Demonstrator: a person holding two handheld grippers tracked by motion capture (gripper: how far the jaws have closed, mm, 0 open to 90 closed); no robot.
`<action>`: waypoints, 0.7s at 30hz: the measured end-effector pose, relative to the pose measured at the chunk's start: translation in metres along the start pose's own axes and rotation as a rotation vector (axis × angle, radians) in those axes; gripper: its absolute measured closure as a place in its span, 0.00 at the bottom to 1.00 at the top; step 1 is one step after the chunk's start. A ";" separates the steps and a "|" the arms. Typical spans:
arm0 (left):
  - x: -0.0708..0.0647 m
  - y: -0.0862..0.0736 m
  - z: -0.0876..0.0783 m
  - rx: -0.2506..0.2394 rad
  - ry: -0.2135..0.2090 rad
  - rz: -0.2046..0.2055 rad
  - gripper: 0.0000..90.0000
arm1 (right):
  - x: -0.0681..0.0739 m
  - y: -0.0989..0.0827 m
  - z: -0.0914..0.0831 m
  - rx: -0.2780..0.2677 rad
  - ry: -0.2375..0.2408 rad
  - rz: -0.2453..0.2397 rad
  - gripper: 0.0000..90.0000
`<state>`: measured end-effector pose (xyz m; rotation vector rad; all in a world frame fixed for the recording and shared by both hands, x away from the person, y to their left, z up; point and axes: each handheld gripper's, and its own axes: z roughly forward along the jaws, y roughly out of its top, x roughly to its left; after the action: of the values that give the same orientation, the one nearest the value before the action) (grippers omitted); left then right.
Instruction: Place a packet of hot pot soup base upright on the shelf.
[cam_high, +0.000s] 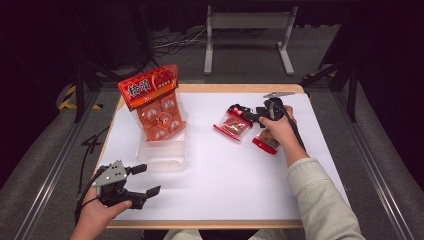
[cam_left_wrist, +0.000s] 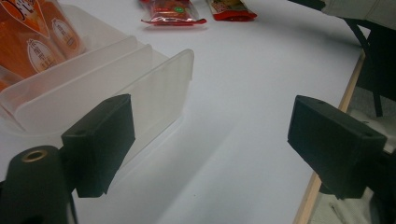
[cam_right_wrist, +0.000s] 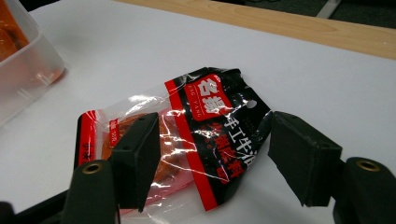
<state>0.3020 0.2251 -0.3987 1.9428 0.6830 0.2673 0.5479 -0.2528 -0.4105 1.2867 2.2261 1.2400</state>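
1. Table (cam_high: 220, 190): white top with a wooden edge; everything listed stands or lies on it.
2. Orange snack bag (cam_high: 155, 102): large, standing upright in the clear plastic bin (cam_high: 162, 155) at the left of the table.
3. Left gripper (cam_high: 145, 180): held low near the front left corner, just in front of the bin; jaws wide apart, with bare tabletop between them.
4. Right gripper (cam_high: 245, 116): at the middle right of the table, over the red and black snack packet (cam_right_wrist: 205, 135); jaws spread to either side of the packet, which lies flat on the table; the pads do not press on it.
5. Second red packet (cam_high: 266, 141): lying just right of the first, partly under the right hand (cam_high: 277, 127).
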 end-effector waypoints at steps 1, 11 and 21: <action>0.000 0.000 0.000 0.001 0.001 -0.001 0.17 | -0.001 0.000 0.001 0.004 0.003 0.006 0.39; 0.000 -0.002 0.001 0.002 -0.001 -0.008 0.17 | -0.008 -0.001 0.014 0.053 -0.001 0.044 0.38; 0.001 -0.003 0.004 0.008 -0.010 -0.011 0.17 | -0.012 -0.002 0.024 0.078 -0.008 0.063 0.36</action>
<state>0.3038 0.2242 -0.4035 1.9458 0.6895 0.2484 0.5677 -0.2497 -0.4287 1.3984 2.2654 1.1779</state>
